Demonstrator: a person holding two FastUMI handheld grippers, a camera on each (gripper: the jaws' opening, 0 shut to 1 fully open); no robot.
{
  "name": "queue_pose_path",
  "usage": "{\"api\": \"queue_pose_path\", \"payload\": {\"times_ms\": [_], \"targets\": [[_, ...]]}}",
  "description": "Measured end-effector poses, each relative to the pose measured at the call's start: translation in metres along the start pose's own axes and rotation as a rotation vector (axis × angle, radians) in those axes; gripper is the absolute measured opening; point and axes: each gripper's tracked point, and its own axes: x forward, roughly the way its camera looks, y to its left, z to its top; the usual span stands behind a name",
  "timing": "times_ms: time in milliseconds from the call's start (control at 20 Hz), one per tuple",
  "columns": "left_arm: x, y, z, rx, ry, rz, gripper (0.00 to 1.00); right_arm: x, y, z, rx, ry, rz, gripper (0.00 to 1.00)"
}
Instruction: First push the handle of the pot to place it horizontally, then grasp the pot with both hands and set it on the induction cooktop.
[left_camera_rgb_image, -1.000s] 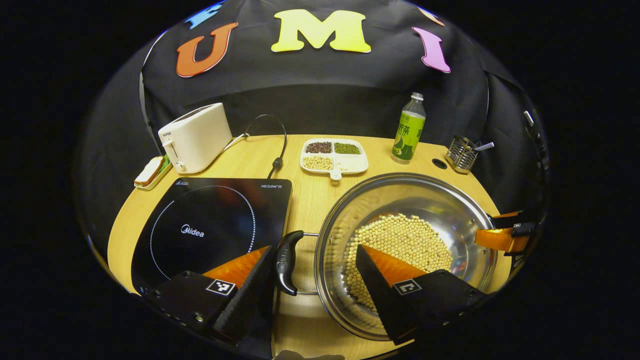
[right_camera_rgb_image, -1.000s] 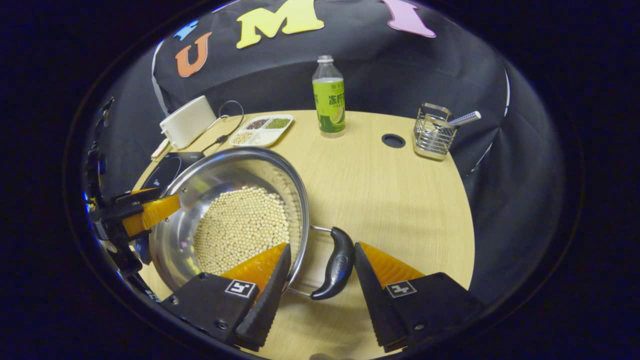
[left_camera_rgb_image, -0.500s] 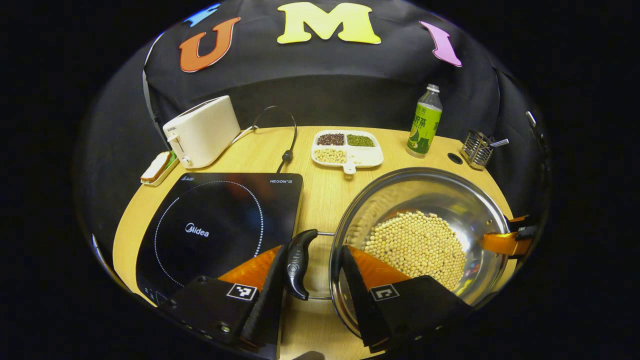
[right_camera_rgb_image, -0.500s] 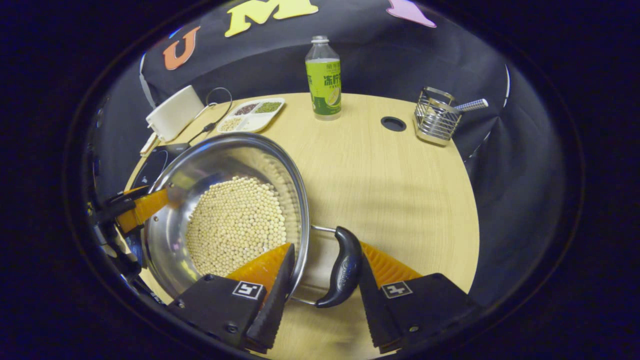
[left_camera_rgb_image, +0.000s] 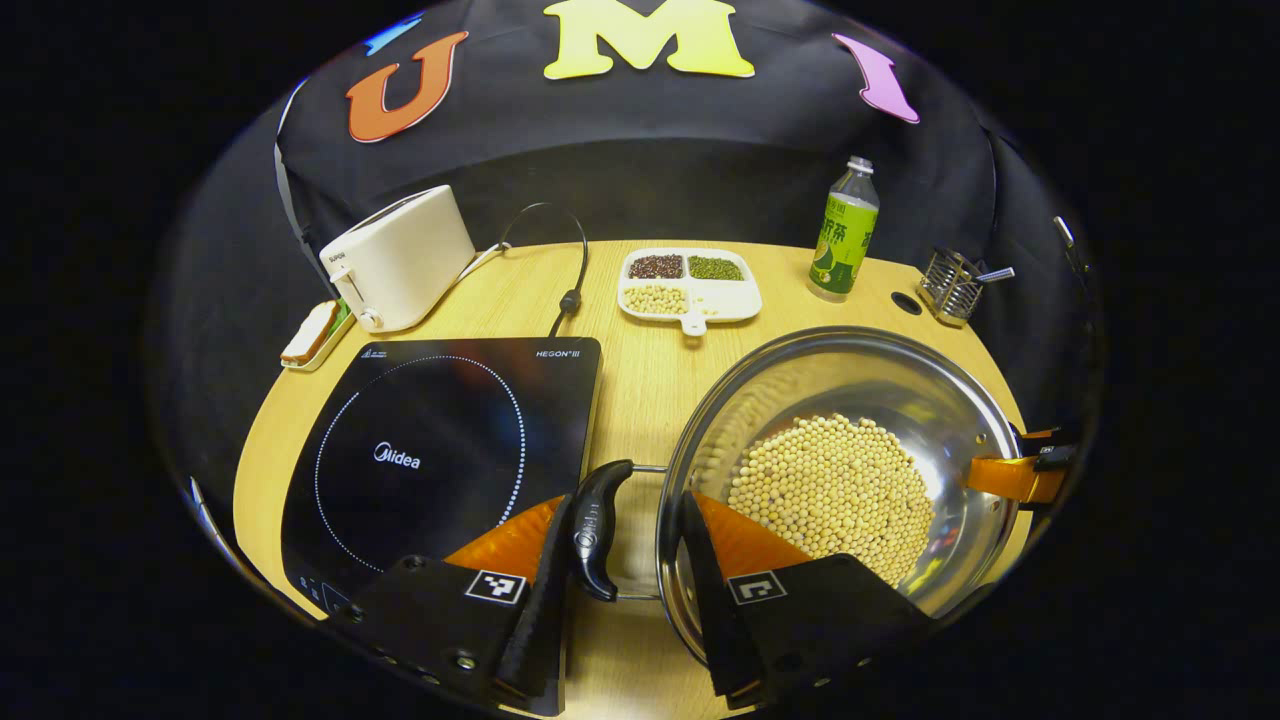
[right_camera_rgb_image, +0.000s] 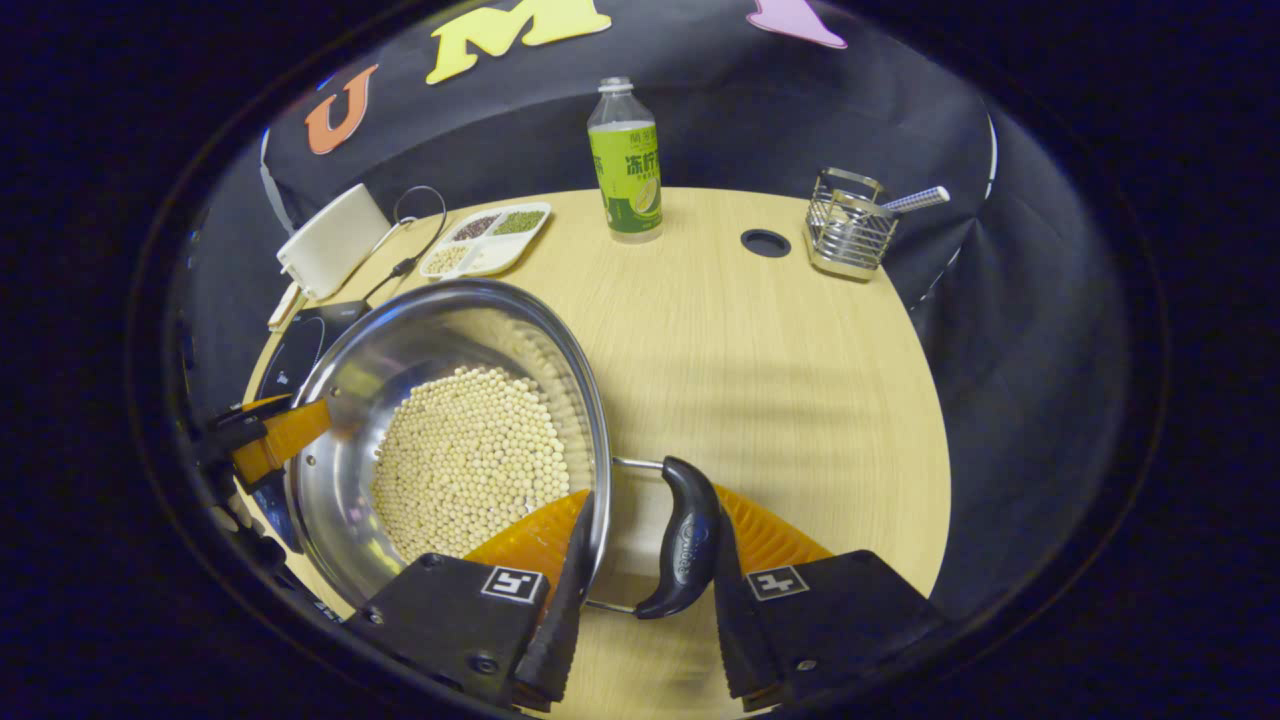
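Gripping the pot (left_camera_rgb_image: 860, 370) at both sides, with the left claw (left_camera_rgb_image: 620, 600) drawn narrow across the left handle (left_camera_rgb_image: 595, 520) and the steel wall, one finger pressing the handle from outside and the other reaching inside the rim. Mirroring that in the right gripper view with the right claw (right_camera_rgb_image: 645, 600), likewise narrow, pinching the right handle (right_camera_rgb_image: 685, 535) and the wall together. Judging both handles as already lying level, so working on the carry.

Sitting just right of the induction cooktop (left_camera_rgb_image: 430, 440) on the counter (left_camera_rgb_image: 640, 390), near but not over the glass; not telling clearly whether resting on the wood or hanging just above it. Carrying a loose bed of pale beans (left_camera_rgb_image: 835, 490), bunched toward the middle of the bowl.

Doing this well probably meaning:
- raising both sides together and at the same rate, avoiding any tilt that sends the beans sliding to one edge;
- holding the squeeze firm on each side, guarding against the smooth wall slipping out from a finger;
- travelling leftward low and slowly, clearing the near edge of the cooktop rather than dragging across it;
- aiming the base at the dotted ring, then lowering flat before loosening either grip.

Risking most a lopsided lift, with one handle pivoting and the load shifting.
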Motion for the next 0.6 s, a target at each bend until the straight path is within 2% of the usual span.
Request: {"api": "queue_pose_path", "payload": {"times_ms": [600], "targets": [[-0.047, 0.058, 0.017, -0.002, -0.056, -0.011, 0.58, -0.05, 0.06, 0.009, -0.009, -0.061, -0.009, 0.58]]}}
